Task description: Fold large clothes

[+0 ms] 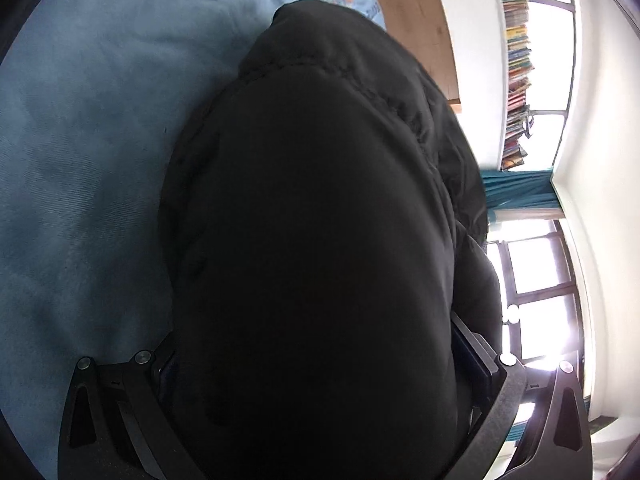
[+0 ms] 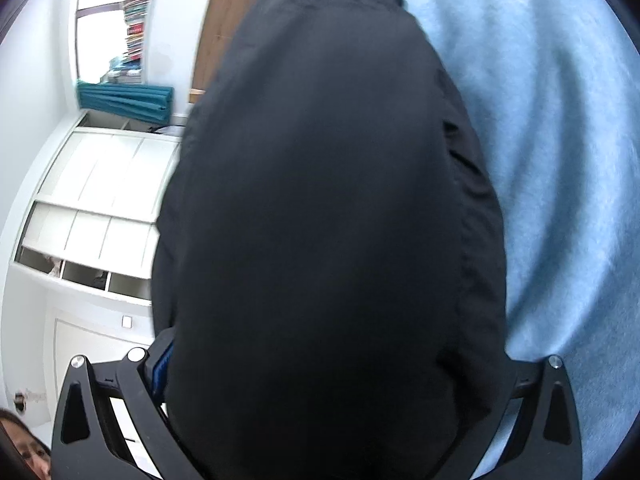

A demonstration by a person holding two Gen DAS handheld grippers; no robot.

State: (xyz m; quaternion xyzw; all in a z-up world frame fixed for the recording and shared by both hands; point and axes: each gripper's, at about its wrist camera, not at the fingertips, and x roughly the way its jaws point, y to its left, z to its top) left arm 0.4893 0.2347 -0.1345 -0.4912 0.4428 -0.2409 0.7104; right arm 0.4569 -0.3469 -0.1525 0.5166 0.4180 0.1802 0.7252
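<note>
A bulky black jacket [image 1: 312, 220] fills the middle of the left wrist view and hangs in front of the light blue bed sheet [image 1: 80, 160]. My left gripper [image 1: 320, 340] holds a thick bunch of it. Its jaws stand wide, and only one finger pad [image 1: 472, 354] shows at the cloth's edge. In the right wrist view the same black jacket [image 2: 328, 200] covers the centre. My right gripper [image 2: 332, 340] is closed on another thick bunch, with one blue-padded finger [image 2: 160, 364] peeking out. Cloth hides both grippers' fingertips.
The blue sheet [image 2: 560, 160] spreads beyond the jacket. A wooden headboard [image 1: 412, 12], a row of books [image 1: 516, 60], a teal curtain [image 1: 516, 188] and a bright window [image 1: 536, 272] lie beyond. White cupboards [image 2: 92, 200] stand to one side. A person [image 2: 24, 452] is at the lower left edge.
</note>
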